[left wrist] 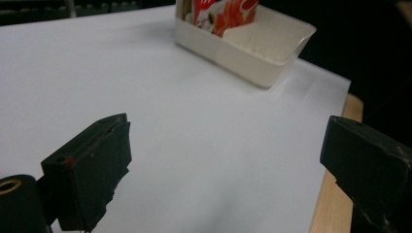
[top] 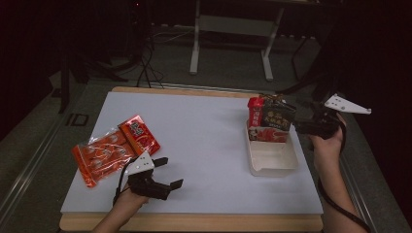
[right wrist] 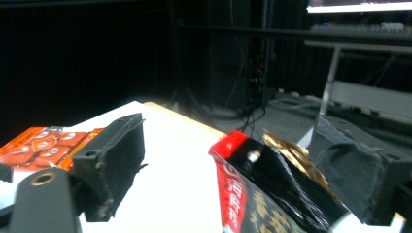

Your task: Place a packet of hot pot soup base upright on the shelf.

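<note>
My right claw (top: 300,127) stood released at the far right of the counter (top: 204,126), its jaws spread wide on either side of the black-and-gold packet (top: 279,116) without pressing it. That packet stood upright in the far end of the white tray (top: 272,156), against a red packet (top: 255,112) to its left. In the right gripper view the black-and-gold packet (right wrist: 277,194) rose between my jaws, crimped top edge uppermost. I judged it light and soft, a crinkly foil pouch that would buckle and slip under a hard squeeze; the stiffer sealed top edge looked the best place to pinch it, from above.

My left claw (top: 167,171) hung released near the front edge, jaws wide and nothing between them, pointing across the bare sheet toward the tray (left wrist: 272,53). To its left lay two flat orange-red sachets (top: 114,148), equally light and limp by the look of them; I would take those by an edge.

The packets' lower halves were hidden behind the tray wall, the printing was too small to read, and the room beyond the counter was too dark to make out.
</note>
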`<state>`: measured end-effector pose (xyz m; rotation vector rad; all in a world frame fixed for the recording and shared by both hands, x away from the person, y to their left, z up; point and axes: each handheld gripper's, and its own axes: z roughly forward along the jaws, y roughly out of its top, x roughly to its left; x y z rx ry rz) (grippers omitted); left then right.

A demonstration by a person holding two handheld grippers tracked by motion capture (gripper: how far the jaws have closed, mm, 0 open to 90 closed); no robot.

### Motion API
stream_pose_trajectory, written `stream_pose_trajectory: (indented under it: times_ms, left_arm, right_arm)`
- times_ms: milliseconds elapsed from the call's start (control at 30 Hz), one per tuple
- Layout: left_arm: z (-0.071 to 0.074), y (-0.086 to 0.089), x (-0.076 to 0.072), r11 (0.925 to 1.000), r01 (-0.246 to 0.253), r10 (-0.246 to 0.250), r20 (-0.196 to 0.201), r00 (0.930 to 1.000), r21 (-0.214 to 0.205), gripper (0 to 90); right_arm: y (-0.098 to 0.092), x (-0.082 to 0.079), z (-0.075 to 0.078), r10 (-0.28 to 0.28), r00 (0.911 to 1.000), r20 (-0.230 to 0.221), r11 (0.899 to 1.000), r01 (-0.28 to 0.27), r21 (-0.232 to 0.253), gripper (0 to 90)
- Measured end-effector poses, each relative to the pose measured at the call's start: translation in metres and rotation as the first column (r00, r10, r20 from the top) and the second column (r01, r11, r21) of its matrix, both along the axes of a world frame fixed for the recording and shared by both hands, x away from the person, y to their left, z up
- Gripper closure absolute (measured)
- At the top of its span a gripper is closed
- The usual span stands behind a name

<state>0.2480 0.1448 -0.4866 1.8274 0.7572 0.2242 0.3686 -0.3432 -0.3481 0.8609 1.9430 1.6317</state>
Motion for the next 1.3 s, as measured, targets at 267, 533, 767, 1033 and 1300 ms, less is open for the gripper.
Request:
stream_pose_trajectory:
  times_ms: [267, 533, 767, 1033, 1300]
  left_arm:
    - [0.009, 0.012, -0.004, 0.9988, 0.032, -0.033, 0.036, 0.9988, 0.037, 8.0]
    - [0.012, 0.038, -0.01, 0.9982, -0.022, 0.019, 0.058, 0.9982, 0.055, 15.5]
    - [0.013, 0.066, -0.016, 0.9963, -0.065, 0.061, 0.059, 0.9964, 0.057, 34.5]
    - [0.016, 0.096, -0.017, 0.9837, -0.159, 0.154, 0.06, 0.9862, 0.084, 56.1]
    - [0.019, 0.138, -0.012, 0.9311, -0.319, 0.311, 0.07, 0.9477, 0.177, 89.6]
  right_arm:
    - [0.007, -0.024, 0.012, 0.044, 0.997, 0.064, 0.999, -0.045, 0.007, 14.1]
    - [0.008, -0.045, 0.013, 0.091, 0.9941, 0.059, 0.996, -0.092, 0.015, 14.2]
    - [0.019, -0.064, -0.007, 0.158, 0.9872, 0.018, 0.987, -0.158, -0.001, 14.2]
    - [0.033, -0.082, -0.028, 0.234, 0.9722, -0.013, 0.972, -0.234, -0.015, 14.2]
    - [0.04, -0.094, -0.054, 0.282, 0.9576, -0.059, 0.959, -0.281, 0.019, 14.2]
